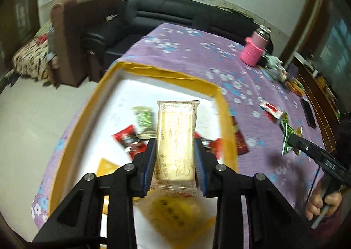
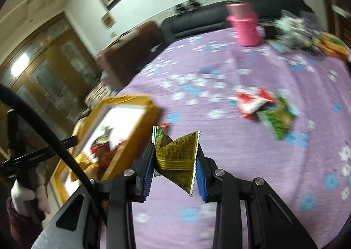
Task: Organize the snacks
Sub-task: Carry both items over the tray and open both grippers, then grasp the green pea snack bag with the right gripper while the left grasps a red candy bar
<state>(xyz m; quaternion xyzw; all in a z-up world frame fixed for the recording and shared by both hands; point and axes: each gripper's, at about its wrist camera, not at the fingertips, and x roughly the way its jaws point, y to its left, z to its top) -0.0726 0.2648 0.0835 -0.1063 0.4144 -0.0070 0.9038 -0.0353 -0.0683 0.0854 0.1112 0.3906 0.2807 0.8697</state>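
Observation:
My left gripper (image 1: 175, 150) is shut on a pale cream wafer pack (image 1: 176, 137) and holds it above the yellow-rimmed white box (image 1: 226, 121). Several snacks lie inside the box: a red packet (image 1: 128, 141), a green packet (image 1: 144, 117) and a yellow pack (image 1: 177, 213). My right gripper (image 2: 174, 156) is shut on a crumpled green and yellow snack packet (image 2: 175, 154), above the purple cloth to the right of the box (image 2: 140, 130). In the left wrist view this gripper (image 1: 291, 139) holds the green packet (image 1: 288, 137) right of the box.
A purple flowered tablecloth (image 2: 241, 161) covers the table. A red and white packet (image 2: 252, 101) and a green packet (image 2: 278, 119) lie loose on it. A dark red packet (image 1: 240, 141) lies beside the box. A pink bottle (image 1: 255, 50) and clutter stand at the far edge.

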